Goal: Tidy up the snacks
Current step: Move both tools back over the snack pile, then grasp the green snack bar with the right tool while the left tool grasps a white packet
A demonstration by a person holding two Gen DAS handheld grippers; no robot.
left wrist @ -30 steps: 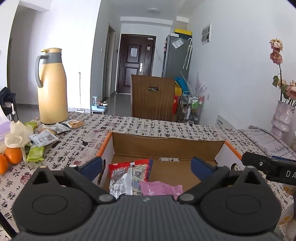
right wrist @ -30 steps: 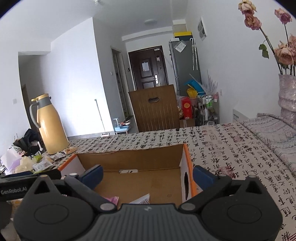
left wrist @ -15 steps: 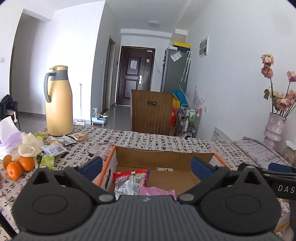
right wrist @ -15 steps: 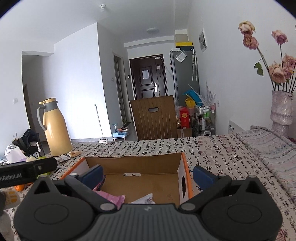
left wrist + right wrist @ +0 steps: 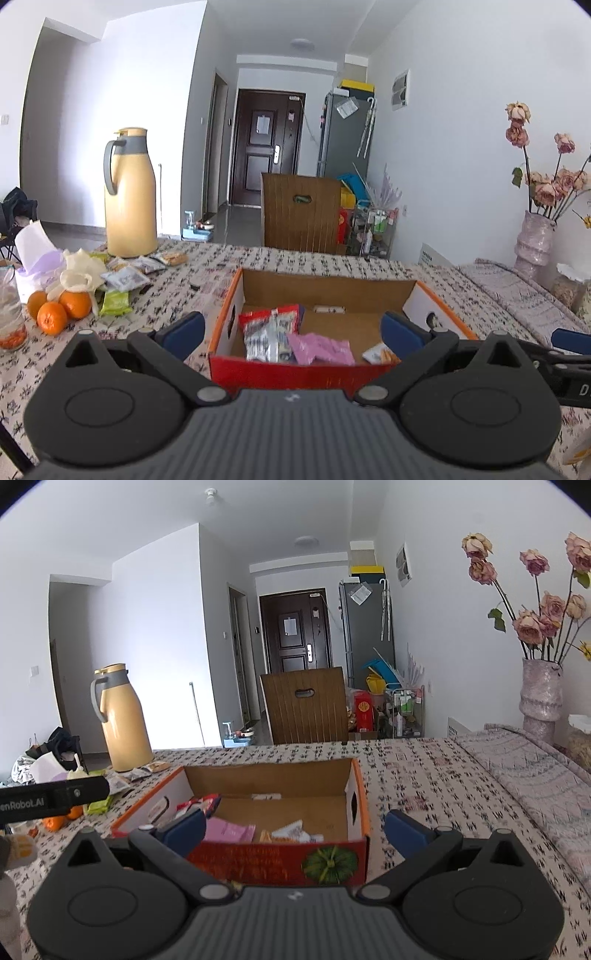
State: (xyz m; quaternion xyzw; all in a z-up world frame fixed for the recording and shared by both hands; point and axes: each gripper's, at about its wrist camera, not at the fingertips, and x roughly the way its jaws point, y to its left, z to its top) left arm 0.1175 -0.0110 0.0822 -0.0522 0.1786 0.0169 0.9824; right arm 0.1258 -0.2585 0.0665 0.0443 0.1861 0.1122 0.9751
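An open cardboard box [image 5: 236, 295] with orange rims and a red front [image 5: 258, 864] sits on the patterned table. Inside lie a red-and-silver snack pack [image 5: 271, 328], a pink packet [image 5: 319, 349] and a white-orange packet [image 5: 295, 832]. More snack packets [image 5: 125, 277] lie loose at the left near a yellow thermos [image 5: 129, 194]. My left gripper [image 5: 291, 330] is open and empty, held in front of the box. My right gripper [image 5: 295, 829] is open and empty, also before the box's front wall.
Oranges [image 5: 59, 310], a tissue pack [image 5: 35, 254] and a jar [image 5: 11, 317] stand at the table's left. A vase of dried roses [image 5: 541, 698] stands at the far right. A wooden chair back [image 5: 304, 705] rises behind the table.
Both grippers have pulled back and risen away from the box; its whole interior and red front now show. Both stay open and empty.
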